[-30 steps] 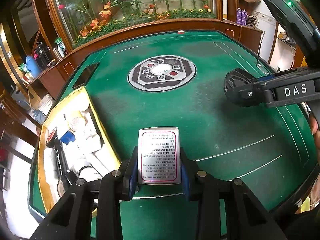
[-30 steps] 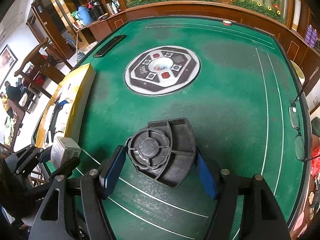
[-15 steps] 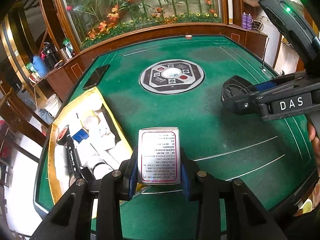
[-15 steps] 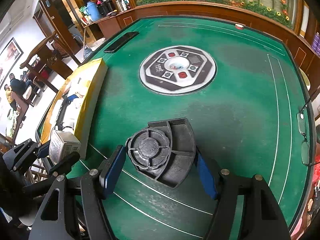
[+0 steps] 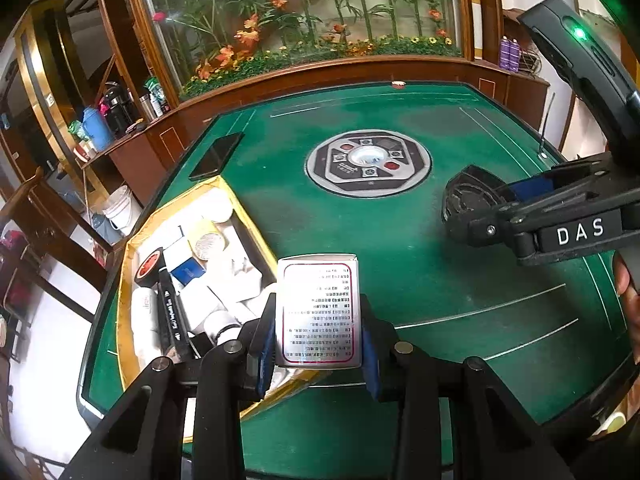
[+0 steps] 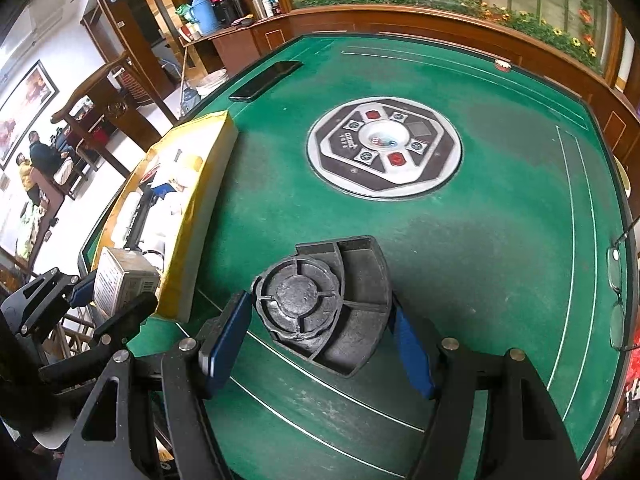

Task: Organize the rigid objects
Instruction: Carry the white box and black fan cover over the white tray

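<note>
My left gripper (image 5: 318, 342) is shut on a small silver box (image 5: 318, 312) with a red-bordered printed label, held upright above the near right corner of the open yellow box (image 5: 248, 220). That yellow box holds white items, a black marker, a roll of tape and a blue packet. My right gripper (image 6: 318, 340) is shut on a black ribbed plastic part (image 6: 324, 304) with a round hub, above the green felt. In the left wrist view the right gripper (image 5: 520, 208) and its black part (image 5: 468, 204) hang at the right. The right wrist view shows the silver box (image 6: 120, 280) beside the yellow wall (image 6: 200, 208).
An octagonal control panel (image 5: 368, 162) sits in the middle of the green table (image 6: 500, 208). A black phone (image 5: 216, 156) lies at the far left edge. Glasses (image 6: 616, 280) lie at the right edge. A wooden rail with a flower display borders the far side.
Both grippers have drifted left toward the yellow box, each still holding its object. The silver box now overlaps the yellow box's near corner in the left wrist view.
</note>
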`<state>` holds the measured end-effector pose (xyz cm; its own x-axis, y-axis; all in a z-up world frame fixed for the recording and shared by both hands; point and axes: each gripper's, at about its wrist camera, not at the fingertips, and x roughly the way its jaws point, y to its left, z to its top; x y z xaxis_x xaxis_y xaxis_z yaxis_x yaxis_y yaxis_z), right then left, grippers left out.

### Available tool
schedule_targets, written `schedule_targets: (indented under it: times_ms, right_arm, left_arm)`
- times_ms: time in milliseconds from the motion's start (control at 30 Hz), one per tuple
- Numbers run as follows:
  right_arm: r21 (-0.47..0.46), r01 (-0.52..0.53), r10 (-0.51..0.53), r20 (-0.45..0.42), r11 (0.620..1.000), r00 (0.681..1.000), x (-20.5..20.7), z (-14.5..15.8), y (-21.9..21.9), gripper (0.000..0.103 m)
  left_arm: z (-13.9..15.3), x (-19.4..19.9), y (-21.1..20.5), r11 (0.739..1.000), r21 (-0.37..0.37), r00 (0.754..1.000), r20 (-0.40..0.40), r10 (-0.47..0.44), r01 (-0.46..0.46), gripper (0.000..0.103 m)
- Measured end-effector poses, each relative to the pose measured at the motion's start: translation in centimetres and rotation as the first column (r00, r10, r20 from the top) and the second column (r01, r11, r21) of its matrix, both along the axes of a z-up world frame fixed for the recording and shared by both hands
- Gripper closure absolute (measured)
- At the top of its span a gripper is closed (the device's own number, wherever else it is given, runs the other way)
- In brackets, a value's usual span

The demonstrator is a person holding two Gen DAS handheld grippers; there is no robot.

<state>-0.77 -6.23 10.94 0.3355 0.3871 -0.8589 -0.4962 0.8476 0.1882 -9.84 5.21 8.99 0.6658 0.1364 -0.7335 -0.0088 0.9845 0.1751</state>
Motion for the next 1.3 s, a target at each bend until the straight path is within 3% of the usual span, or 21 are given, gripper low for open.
schedule_targets:
  times_ms: [667, 900, 1300]
  right_arm:
    - [-0.009, -0.106, 0.106, 0.021, 0.994, 0.994, -0.2, 0.8, 5.9, 0.034]
    - [-0.007, -0.15, 0.15, 0.022, 0.989, 0.988, -0.3, 1.0, 8.9, 0.034]
    - [-0.013, -0.235, 0.235, -0.005, 0.972, 0.972, 0.0, 0.3, 15.7, 0.034]
  left_arm:
    - [0.1, -0.2, 5.8, 0.991, -0.062, 0.993, 0.005, 0.119, -0.118, 0.066]
    - [-0.5, -0.5, 9.3, 0.977, -0.107, 0.983, -0.017, 0.182, -0.182, 0.066]
    - [-1.4, -0.8, 13.6, 0.964, -0.124, 0.971, -0.045, 0.233, -0.237, 0.066]
